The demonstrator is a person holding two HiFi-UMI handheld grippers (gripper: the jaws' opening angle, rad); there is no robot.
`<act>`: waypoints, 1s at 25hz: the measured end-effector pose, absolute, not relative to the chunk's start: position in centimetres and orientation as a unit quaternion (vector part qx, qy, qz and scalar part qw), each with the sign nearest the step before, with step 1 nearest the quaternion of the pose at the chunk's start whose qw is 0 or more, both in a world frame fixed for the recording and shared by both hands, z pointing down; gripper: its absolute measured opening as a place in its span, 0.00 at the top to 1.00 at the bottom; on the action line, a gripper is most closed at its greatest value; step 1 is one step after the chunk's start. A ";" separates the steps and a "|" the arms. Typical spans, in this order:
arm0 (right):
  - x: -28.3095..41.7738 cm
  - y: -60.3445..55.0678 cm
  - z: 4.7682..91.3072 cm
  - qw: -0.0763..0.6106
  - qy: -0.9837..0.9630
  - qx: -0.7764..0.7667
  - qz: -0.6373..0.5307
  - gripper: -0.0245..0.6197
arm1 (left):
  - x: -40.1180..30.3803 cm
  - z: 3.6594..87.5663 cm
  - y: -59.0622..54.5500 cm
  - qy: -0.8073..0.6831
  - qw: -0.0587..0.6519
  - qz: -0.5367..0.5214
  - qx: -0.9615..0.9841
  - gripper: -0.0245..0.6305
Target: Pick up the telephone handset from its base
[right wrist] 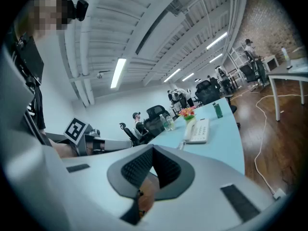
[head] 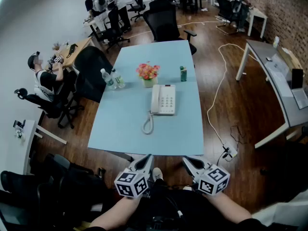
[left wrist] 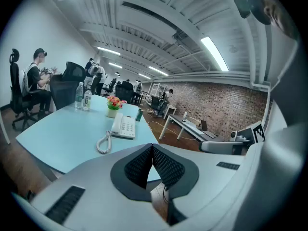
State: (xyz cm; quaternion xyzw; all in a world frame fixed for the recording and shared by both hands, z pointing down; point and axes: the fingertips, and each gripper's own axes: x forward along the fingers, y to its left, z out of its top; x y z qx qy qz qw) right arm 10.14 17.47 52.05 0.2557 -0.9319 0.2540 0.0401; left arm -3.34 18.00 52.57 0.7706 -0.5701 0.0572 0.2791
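A white telephone [head: 163, 100] lies in the middle of the light blue table [head: 120, 129]. Its handset [head: 155, 99] rests in the base's left side, and a coiled cord [head: 148, 123] trails toward me. Both grippers hang off the table's near edge, well short of the phone. My left gripper [head: 147, 159] is shut with nothing in it, its pads meeting in its own view [left wrist: 152, 149]. My right gripper [head: 186, 160] is likewise shut and empty [right wrist: 153, 149]. The telephone appears ahead in the left gripper view [left wrist: 124, 126] and in the right gripper view [right wrist: 198, 131].
Behind the phone stand a flower pot [head: 148, 74], two water bottles [head: 113, 79] and a small green bottle [head: 183, 73]. Black office chairs [head: 166, 20] ring the table. A white cable [head: 215, 95] runs over the floor at the right, beside a grey desk [head: 279, 78]. A person [head: 45, 76] sits at the left.
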 end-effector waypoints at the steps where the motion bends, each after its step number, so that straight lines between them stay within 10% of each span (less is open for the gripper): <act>1: 9.6 17.0 51.9 0.041 -0.932 0.259 0.252 0.94 | -4.0 52.5 17.5 -0.568 0.277 0.059 0.773 0.96; 25: -13.7 -1.9 51.9 0.085 -0.904 0.354 0.226 0.94 | -27.5 54.7 -3.0 -0.487 0.279 0.074 0.824 0.96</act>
